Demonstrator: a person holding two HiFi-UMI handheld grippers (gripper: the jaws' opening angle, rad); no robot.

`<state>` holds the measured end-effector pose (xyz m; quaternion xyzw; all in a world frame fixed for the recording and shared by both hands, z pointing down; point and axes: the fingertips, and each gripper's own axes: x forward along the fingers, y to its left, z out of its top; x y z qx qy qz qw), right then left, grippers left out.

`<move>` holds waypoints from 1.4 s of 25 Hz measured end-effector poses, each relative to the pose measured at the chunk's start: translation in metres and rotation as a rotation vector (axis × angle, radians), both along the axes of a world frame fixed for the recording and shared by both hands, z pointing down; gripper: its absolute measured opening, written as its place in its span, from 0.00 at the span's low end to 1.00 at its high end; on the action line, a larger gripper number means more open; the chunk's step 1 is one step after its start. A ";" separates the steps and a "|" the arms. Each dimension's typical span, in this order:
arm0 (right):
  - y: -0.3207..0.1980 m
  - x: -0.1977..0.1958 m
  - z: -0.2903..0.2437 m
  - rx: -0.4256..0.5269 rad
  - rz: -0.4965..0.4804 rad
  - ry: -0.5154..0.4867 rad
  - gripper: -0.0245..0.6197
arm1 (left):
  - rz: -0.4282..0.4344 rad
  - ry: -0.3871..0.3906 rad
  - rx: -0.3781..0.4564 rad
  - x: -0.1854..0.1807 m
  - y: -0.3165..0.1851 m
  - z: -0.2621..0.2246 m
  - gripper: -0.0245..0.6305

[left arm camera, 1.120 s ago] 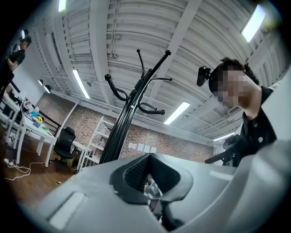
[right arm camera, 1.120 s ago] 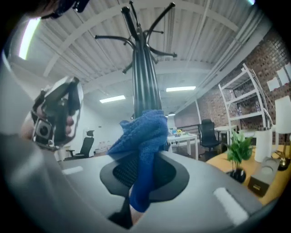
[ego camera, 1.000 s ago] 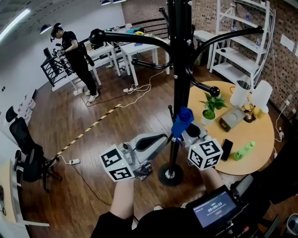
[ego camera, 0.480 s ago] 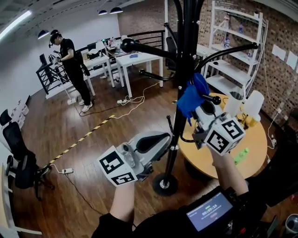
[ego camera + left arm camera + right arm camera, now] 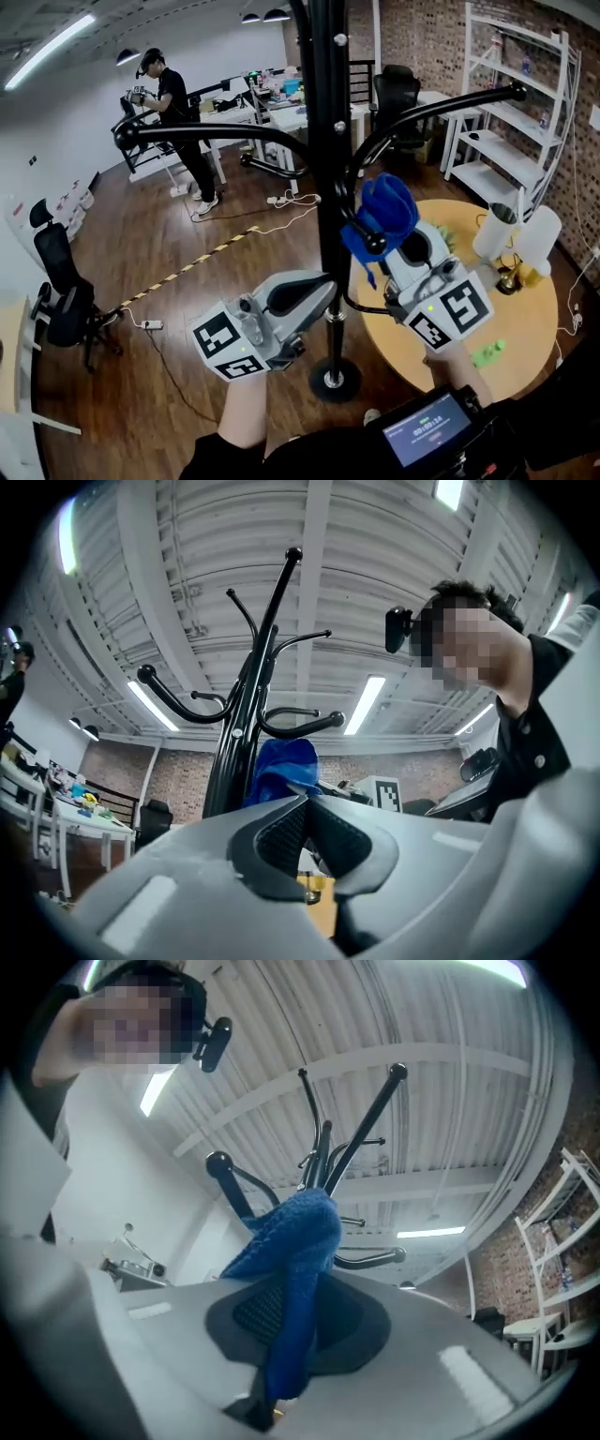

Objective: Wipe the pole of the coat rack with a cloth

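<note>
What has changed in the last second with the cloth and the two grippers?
The right gripper, shut on the blue cloth, moved up the coat rack's pole, from below a lower hook to level with it. Nothing was taken hold of or let go. The left gripper stayed low on the pole's left, its fingers together and empty.

Room fittings, as seen:
- dark wooden plank floor (image 5: 141,234), crossed by a yellow-and-black striped tape line (image 5: 187,267)
- red brick wall (image 5: 422,37)
- white metal shelving unit (image 5: 506,120)
- round pale-wood table (image 5: 534,319)
- white desks (image 5: 281,117) (cluttered)
- black wheeled office chair (image 5: 66,291)
- long ceiling strip light (image 5: 52,39)
</note>
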<state>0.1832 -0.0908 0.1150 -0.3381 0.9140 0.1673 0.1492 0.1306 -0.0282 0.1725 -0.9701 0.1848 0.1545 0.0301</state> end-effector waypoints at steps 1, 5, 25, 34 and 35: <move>-0.005 0.002 0.001 0.017 -0.029 0.027 0.11 | -0.029 0.002 -0.003 0.009 -0.006 -0.002 0.04; -0.020 -0.003 0.014 0.058 -0.171 0.138 0.11 | -0.122 -0.029 -0.008 0.049 -0.022 0.000 0.04; -0.015 -0.018 -0.046 0.128 -0.278 0.035 0.11 | -0.220 -0.099 0.039 0.042 -0.004 -0.025 0.04; 0.004 0.054 -0.122 0.280 -0.180 -0.124 0.11 | -0.187 -0.089 0.084 0.046 -0.010 -0.039 0.04; 0.005 0.069 -0.130 0.288 -0.156 -0.154 0.11 | -0.180 -0.082 0.085 0.047 -0.012 -0.040 0.04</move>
